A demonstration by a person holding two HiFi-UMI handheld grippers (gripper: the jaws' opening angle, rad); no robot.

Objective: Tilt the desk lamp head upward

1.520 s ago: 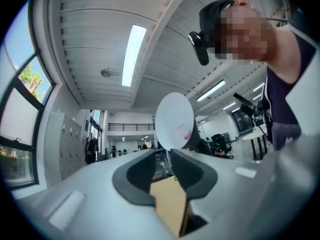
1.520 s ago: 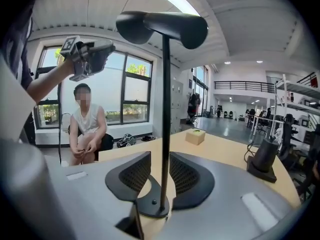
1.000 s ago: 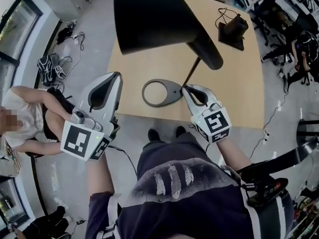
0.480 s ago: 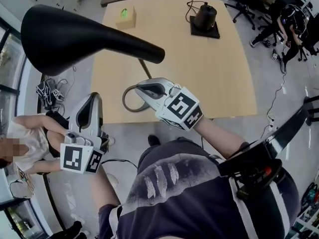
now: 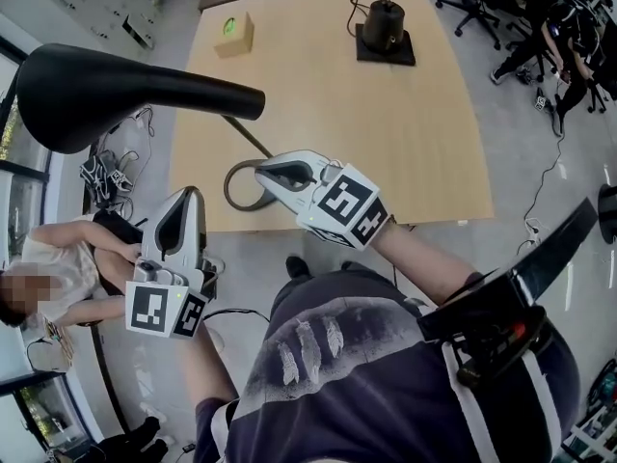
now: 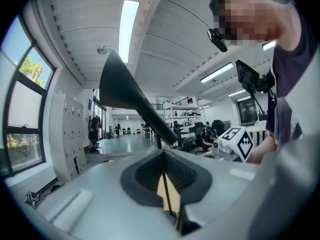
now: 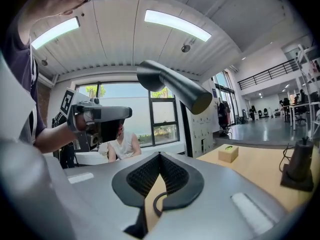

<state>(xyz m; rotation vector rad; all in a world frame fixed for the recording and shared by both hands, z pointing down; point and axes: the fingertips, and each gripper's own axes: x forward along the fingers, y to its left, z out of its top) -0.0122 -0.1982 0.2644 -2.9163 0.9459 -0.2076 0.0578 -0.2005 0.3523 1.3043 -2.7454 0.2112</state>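
The black desk lamp has a large cone head (image 5: 96, 90) that hangs out past the table's left front corner. Its thin stem (image 5: 243, 135) runs down to a grey ring base (image 5: 229, 186) near the front edge. My right gripper (image 5: 260, 171) is shut and empty; it hovers over the ring base, pointing left. My left gripper (image 5: 192, 194) is shut and empty too. It sits off the table's front edge, below the lamp head. The head (image 6: 130, 94) rises just ahead in the left gripper view, above the shut left gripper (image 6: 162, 154). The right gripper view shows the head (image 7: 175, 86) above the right gripper (image 7: 159, 156).
On the wooden table (image 5: 386, 133), a small box (image 5: 234, 33) stands at the back left and a black kettle (image 5: 384, 25) on a pad at the back. A seated person (image 5: 58, 258) is close on the left. Cables (image 5: 101, 177) lie on the floor there.
My right gripper has swung left and risen over the lamp's ring base. The left gripper has drawn back off the table's front edge. In the picture, the lamp head now sits further left.
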